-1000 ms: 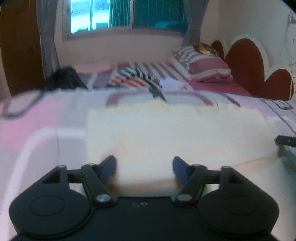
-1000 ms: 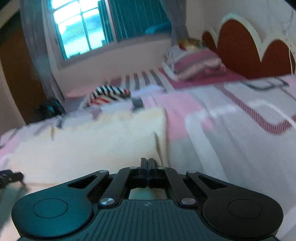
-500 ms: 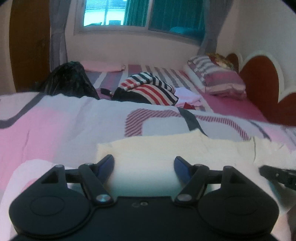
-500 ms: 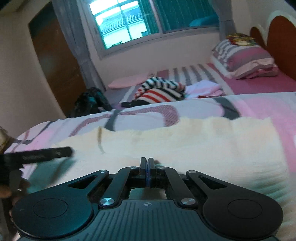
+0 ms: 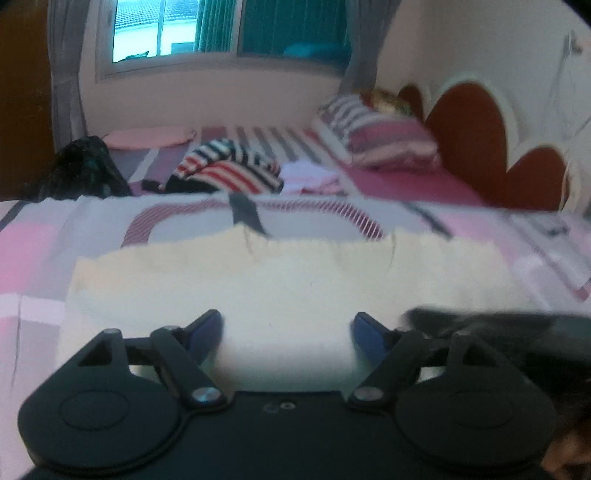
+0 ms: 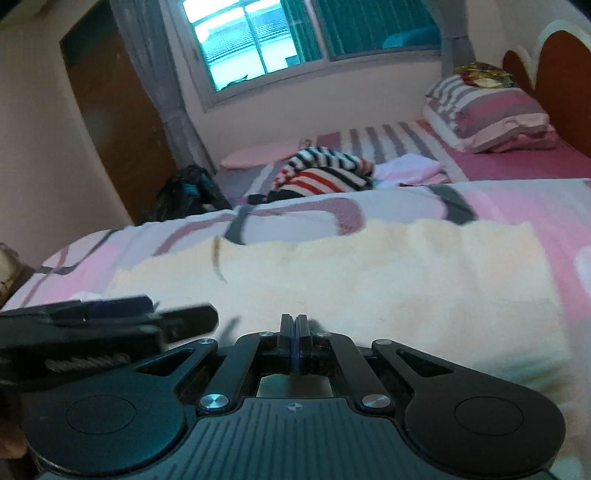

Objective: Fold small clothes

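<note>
A cream knitted garment lies spread flat on the pink and grey bedspread; it also shows in the right wrist view. My left gripper is open over the garment's near edge, its blue pads apart, holding nothing. My right gripper is shut, its fingers pressed together over the garment's near edge; I cannot see cloth between them. The left gripper shows blurred at the lower left of the right wrist view. The right gripper shows blurred at the right of the left wrist view.
A striped red, white and black garment and pale pink clothes lie farther back on the bed. A dark bag sits at the far left. Striped pillows lean by the red headboard. A window is behind.
Both grippers have swung back down low over the cream garment's near edge and come closer together. The left stays open, the right stays shut.
</note>
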A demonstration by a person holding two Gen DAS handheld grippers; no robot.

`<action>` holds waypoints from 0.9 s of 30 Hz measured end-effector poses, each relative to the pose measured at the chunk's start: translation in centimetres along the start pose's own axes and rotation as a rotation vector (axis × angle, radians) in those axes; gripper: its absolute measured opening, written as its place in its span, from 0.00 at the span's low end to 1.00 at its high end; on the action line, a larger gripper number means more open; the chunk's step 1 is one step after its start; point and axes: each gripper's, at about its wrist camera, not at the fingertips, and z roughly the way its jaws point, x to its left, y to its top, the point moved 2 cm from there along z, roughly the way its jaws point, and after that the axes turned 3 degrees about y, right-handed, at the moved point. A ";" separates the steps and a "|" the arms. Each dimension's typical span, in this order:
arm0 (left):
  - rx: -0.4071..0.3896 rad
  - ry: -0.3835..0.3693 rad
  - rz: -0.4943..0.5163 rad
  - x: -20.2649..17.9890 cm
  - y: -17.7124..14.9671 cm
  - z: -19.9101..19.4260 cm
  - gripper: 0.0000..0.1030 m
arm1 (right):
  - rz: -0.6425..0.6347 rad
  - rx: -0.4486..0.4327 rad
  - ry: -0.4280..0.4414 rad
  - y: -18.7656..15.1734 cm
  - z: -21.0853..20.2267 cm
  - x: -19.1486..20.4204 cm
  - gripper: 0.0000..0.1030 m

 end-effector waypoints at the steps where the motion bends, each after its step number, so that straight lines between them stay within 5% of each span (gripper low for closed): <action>1: 0.007 0.030 0.018 0.3 -0.3 0.0 0.76 | 0.012 -0.008 -0.034 -0.1 -0.6 -0.9 0.00; 5: 0.012 0.211 0.037 4.0 -1.8 -1.9 0.83 | 0.102 -0.042 -0.213 0.0 -4.2 -7.0 0.00; 8: 0.029 0.183 -0.060 6.0 -2.5 -2.2 0.84 | 0.153 -0.040 -0.169 0.0 -5.0 -8.5 0.00; 11: 0.027 0.199 -0.040 4.6 -1.8 -3.0 0.69 | 0.087 -0.028 -0.188 0.4 -4.6 -6.6 0.00; 17: 0.027 0.161 -0.003 1.7 -2.2 -4.6 0.69 | -0.054 -0.026 -0.154 -1.3 -6.3 -3.1 0.00; 27: 0.040 0.180 0.025 1.7 -3.4 -4.1 0.73 | -0.078 0.036 -0.194 -3.2 -5.3 -4.5 0.00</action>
